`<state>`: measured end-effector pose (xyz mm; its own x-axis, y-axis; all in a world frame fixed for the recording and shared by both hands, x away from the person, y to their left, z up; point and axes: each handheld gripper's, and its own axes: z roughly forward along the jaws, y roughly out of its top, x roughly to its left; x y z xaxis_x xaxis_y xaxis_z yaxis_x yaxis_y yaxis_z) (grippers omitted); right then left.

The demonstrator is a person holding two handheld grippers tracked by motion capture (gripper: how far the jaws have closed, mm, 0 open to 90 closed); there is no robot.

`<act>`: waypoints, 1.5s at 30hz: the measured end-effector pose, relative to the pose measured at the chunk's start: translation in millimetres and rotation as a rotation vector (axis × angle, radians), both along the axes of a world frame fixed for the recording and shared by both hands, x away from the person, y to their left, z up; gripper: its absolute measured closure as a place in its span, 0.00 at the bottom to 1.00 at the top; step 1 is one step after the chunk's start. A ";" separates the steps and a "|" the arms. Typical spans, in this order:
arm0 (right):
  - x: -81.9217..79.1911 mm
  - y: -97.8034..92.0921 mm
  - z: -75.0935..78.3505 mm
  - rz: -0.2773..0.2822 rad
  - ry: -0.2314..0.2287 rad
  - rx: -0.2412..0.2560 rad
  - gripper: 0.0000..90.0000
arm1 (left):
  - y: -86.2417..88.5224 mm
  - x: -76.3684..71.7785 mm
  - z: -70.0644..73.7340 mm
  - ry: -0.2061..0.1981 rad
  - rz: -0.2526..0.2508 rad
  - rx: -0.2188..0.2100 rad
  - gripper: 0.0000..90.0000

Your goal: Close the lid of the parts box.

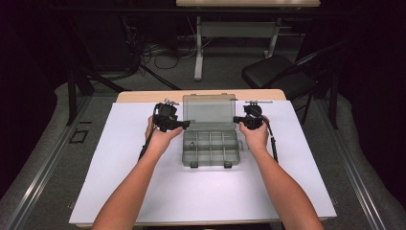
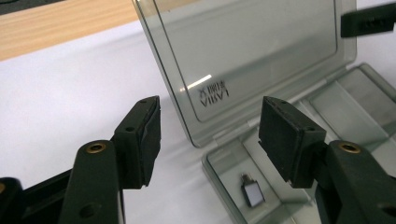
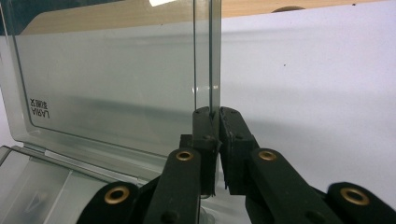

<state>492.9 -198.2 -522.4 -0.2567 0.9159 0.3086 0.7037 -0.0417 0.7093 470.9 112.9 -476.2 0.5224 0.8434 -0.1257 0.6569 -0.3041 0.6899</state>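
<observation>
A clear grey plastic compartment box [image 1: 210, 149] lies on the white table top, its lid [image 1: 209, 108] standing upright. My right gripper [image 1: 235, 119] is shut on the lid's right edge; in the right gripper view the jaws [image 3: 216, 116] pinch the thin lid [image 3: 112, 88] between them. At the box's left side near the hinge, my left gripper [image 1: 186, 125] stands open. In the left gripper view its jaws [image 2: 210, 126] are wide apart in front of the lid's [image 2: 247, 51] lower corner. A small metal part [image 2: 253, 192] lies in the nearest compartment.
A white sheet [image 1: 143, 191] covers the wooden table. Two small metal pieces [image 1: 171, 101] lie near the table's far edge. Beyond the table stand a black folding chair [image 1: 282, 72], another table's legs [image 1: 198, 52] and floor cables.
</observation>
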 end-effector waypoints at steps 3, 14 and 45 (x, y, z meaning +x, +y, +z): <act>-0.5 0.5 0.1 -0.004 -0.004 -0.002 0.95 | -0.8 5.4 4.4 -0.024 0.015 -0.003 0.44; -3.2 0.1 -1.6 -0.001 -0.028 -0.005 0.96 | -8.1 31.4 21.6 -0.049 0.027 0.009 0.47; -6.5 -0.9 -4.2 0.012 -0.075 -0.007 0.96 | -1.3 76.1 10.4 -0.036 0.072 -0.075 0.82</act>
<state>486.4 -199.1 -526.6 -0.2902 0.9147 0.2813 0.6492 -0.0278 0.7601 546.9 111.6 -465.8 0.4661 0.8679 -0.1720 0.6499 -0.2039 0.7322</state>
